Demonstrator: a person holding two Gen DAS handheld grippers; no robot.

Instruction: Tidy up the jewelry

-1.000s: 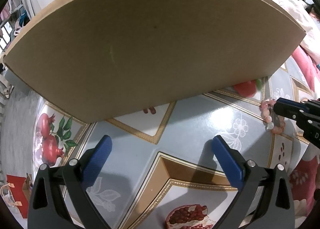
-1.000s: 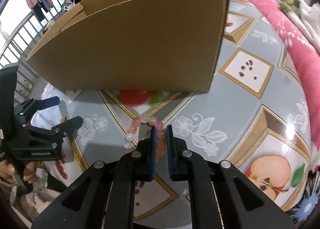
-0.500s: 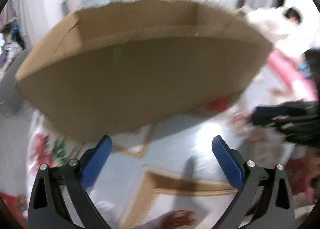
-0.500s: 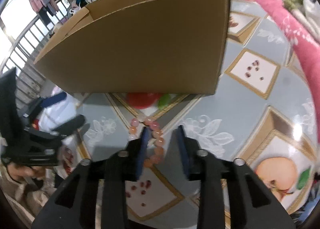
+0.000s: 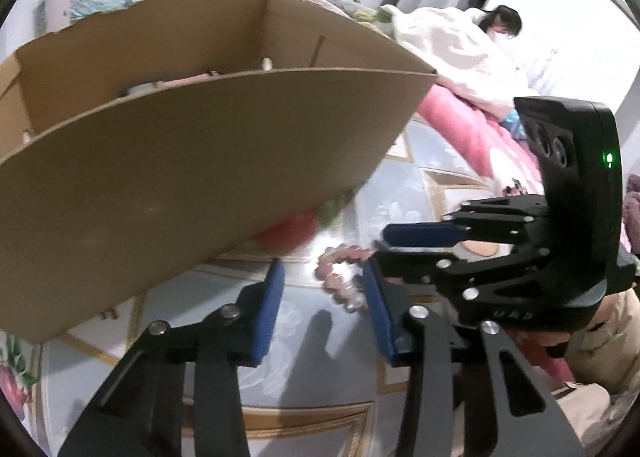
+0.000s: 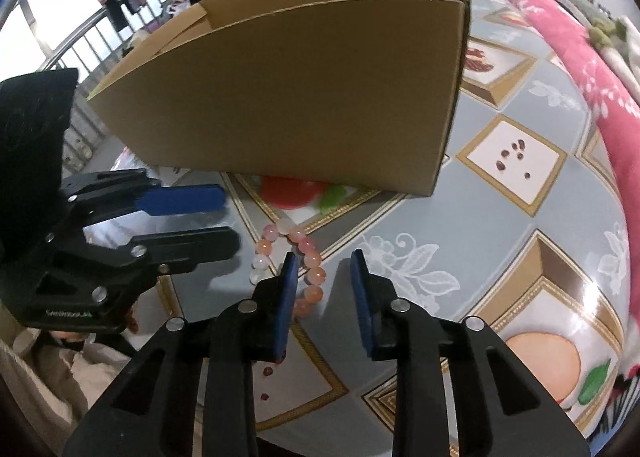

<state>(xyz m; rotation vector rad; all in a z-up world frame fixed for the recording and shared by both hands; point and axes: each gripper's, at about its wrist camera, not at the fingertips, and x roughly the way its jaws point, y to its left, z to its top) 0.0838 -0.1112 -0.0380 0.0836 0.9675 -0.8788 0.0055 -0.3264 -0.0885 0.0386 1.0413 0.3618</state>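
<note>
Two grippers on the job, both hovering over one bead bracelet (image 6: 298,257) that's lying flat on the patterned tablecloth (image 6: 500,241), just in front of the cardboard box (image 6: 304,97).

My right gripper (image 6: 323,289) points down at the bracelet with its jaws closing. The right-hand side of the loop runs between the blue pads, but they aren't pressing on the beads, so nothing's grabbed. The left pad (image 6: 289,297) covers part of the loop from my view.

My left gripper (image 5: 324,307) comes in from the other side, and its jaws are closing too. From its own camera the bracelet (image 5: 340,277) shows in the gap between its fingers and looks to lie past the tips, not clamped, though that view is a bit blurry. In the right wrist view the left gripper (image 6: 228,221) sits just beside the beads, tips near them but apart from them.

Box is open on top and standing on the cloth. A pink blanket (image 6: 592,69) is bunched along the far right edge of the table.
</note>
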